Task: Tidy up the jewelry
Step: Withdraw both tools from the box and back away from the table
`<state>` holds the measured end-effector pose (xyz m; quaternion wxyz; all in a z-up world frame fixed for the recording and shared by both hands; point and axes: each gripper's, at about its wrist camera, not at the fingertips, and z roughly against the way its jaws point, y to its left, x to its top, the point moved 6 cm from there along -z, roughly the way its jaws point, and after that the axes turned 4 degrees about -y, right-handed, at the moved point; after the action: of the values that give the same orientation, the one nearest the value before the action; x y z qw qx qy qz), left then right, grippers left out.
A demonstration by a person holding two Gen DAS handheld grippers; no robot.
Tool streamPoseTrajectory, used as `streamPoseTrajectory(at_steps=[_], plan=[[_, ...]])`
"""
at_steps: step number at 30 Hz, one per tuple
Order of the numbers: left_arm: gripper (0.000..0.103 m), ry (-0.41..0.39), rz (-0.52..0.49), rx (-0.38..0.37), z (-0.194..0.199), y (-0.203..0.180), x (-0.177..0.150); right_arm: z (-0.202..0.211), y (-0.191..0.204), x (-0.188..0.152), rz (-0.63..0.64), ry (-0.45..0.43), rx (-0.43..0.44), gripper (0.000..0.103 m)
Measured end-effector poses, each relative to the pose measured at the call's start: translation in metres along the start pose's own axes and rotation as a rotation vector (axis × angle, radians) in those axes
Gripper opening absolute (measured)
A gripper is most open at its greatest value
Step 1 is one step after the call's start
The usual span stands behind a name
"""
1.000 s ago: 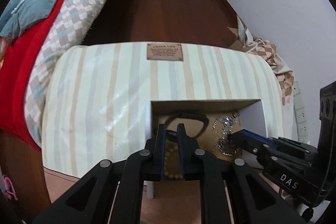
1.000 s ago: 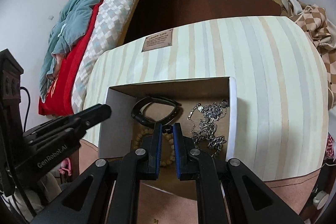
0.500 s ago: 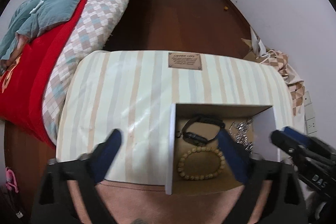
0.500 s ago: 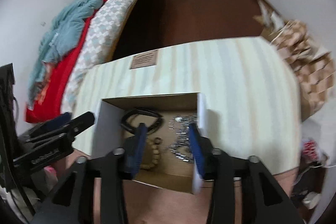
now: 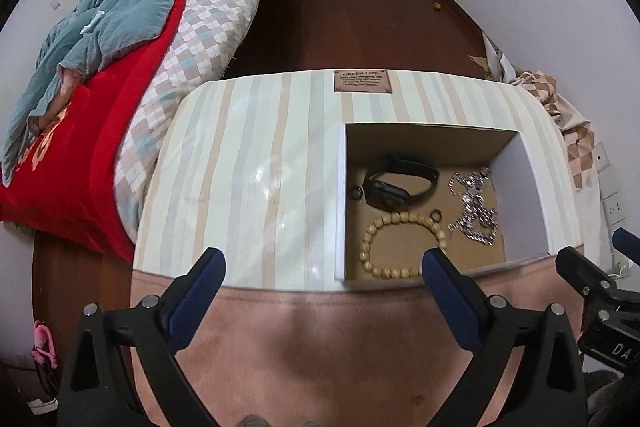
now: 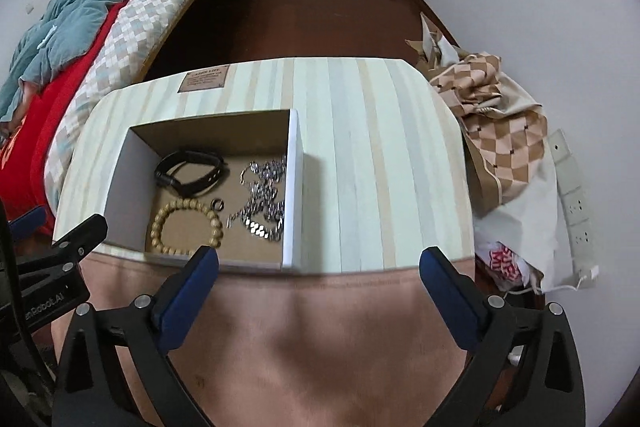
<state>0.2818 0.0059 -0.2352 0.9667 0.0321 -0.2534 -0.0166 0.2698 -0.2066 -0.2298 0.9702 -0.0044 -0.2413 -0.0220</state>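
Observation:
An open cardboard box (image 5: 524, 195) (image 6: 128, 179) stands on a striped stool (image 5: 248, 187). In it lie a black watch band (image 5: 394, 187) (image 6: 192, 171), a wooden bead bracelet (image 5: 400, 243) (image 6: 186, 223), a silver chain (image 5: 476, 207) (image 6: 262, 199) and a small ring (image 5: 436, 215) (image 6: 217, 204). My left gripper (image 5: 323, 261) hangs above the stool's near edge, open and holding nothing. My right gripper (image 6: 319, 261) is above the box's near right corner. Its jaws are opening, with nothing between them.
A bed with a red blanket (image 5: 100, 155) and a teal duvet (image 5: 120, 19) lies to the left. A checked bag (image 6: 496, 131) and a power strip (image 6: 572, 187) lie to the right by the wall. Dark wooden floor (image 5: 352, 19) runs back to a white door.
Both grippers have drawn back and up out of the box, and their jaws have gone from shut to wide apart. The jewelry stays in the box.

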Motion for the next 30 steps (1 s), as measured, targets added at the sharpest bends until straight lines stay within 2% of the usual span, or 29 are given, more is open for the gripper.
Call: streamPoseTrajectory(at_steps=[9, 22, 30], plan=[[0.101, -0.081, -0.001, 0.003, 0.071, 0.002, -0.020, 0.068, 0.000, -0.024, 0.015, -0.064, -0.018, 0.102], [0.101, -0.233, 0.042, -0.034, 0.214, 0.010, -0.056, 0.226, -0.003, -0.073, -0.001, -0.234, -0.003, 0.102], [0.101, -0.297, 0.066, -0.054, 0.275, 0.018, -0.066, 0.316, 0.001, -0.087, 0.016, -0.362, -0.009, 0.102]])
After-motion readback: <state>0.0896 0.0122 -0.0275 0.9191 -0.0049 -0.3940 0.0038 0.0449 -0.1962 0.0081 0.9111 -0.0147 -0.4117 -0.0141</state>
